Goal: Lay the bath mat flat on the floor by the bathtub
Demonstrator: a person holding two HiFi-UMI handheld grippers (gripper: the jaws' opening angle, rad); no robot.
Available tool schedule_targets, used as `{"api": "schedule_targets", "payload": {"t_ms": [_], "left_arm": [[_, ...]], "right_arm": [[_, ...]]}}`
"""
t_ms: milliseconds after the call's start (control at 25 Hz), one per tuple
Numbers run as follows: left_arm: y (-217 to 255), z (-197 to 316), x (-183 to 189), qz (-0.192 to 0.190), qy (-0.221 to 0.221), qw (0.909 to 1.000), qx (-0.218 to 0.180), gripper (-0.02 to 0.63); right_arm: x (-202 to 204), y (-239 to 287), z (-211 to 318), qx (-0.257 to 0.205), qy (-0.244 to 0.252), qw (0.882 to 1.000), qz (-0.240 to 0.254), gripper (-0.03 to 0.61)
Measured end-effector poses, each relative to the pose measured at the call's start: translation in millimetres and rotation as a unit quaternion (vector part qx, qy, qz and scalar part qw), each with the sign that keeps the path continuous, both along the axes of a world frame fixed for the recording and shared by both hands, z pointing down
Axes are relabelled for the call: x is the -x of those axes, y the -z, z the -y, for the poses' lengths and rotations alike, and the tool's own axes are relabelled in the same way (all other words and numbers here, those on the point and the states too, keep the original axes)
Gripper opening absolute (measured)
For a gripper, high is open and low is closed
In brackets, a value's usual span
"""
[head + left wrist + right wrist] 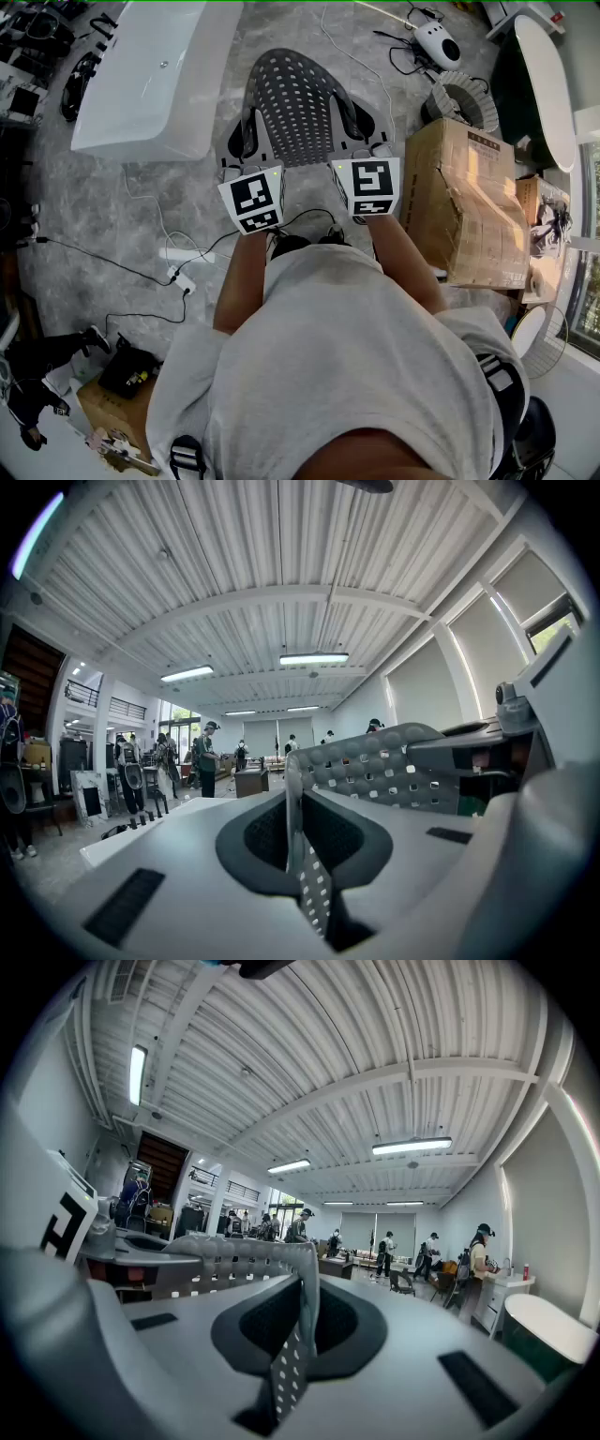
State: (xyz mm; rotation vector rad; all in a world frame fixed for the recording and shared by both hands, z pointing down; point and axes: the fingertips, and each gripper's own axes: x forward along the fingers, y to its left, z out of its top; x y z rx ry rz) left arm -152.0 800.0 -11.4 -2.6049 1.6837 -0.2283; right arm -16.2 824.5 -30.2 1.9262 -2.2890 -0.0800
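**Bath mat held aloft beside the tub, ready to go down**

A person grips a dark grey perforated bath mat [298, 98] by its near edge with two hand-held grippers, above a marbled grey floor [112, 206] next to a white bathtub [150, 75]. The left gripper [246, 150] and the right gripper [367, 145] are both clamped on the mat's edge. Each gripper view shows the thin, hole-punched sheet pinched between closed jaws and running across to the other gripper. Both grippers point roughly level.

The task appears to be at the carrying and positioning stage, as the mat is not yet lying on the floor. It reaches forward from the grippers, to the right of the tub's end, and whether its far end touches the ground cannot be told.

The next move likely calls for lowering both grippers together, so that the sheet settles without a fold, and letting go only once it lies flat alongside the tub. A cardboard box [464, 202] just to the right and loose cables [141, 272] on the left narrow the room to work in.

The mat is rounded in outline, limp and rubbery-looking, with neat rows of small holes.
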Motion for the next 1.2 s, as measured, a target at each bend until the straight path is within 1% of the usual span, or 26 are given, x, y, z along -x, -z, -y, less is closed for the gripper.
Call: {"api": "schedule_targets", "payload": {"t_ms": [200,440,640,800,920,1080,1200], "left_arm": [[-9.2,-3.9,8.5,-0.002,0.001,0.9999,0.01,0.025],[-18.7,1.2,34.3,-0.011,0.014,0.9996,0.022,0.025],[-31.8,-1.9,65.1,-0.014,0.017,0.9987,0.047,0.025],[-23.1,6.1,96.7,-0.026,0.014,0.9987,0.041,0.025],[-23.7,7.5,116.7,-0.034,0.008,0.9984,0.045,0.025],[-32.8,13.6,141.3,-0.044,0.014,0.9973,0.057,0.025],[-41.4,16.6,151.3,-0.042,0.019,0.9966,0.069,0.025]], "right_arm": [[7.0,-9.0,-2.1,0.007,0.001,1.0,0.003,0.021],[34.5,-22.3,9.4,0.014,0.02,1.0,0.009,0.021],[67.4,-37.5,10.6,0.042,0.03,0.999,0.004,0.021],[101.0,-31.1,22.2,0.031,0.044,0.998,0.01,0.021],[119.9,-32.7,24.2,0.028,0.048,0.998,0.013,0.021],[135.1,-42.1,30.3,0.034,0.05,0.998,0.015,0.021],[138.9,-49.8,31.6,0.045,0.047,0.998,0.014,0.021]]}}
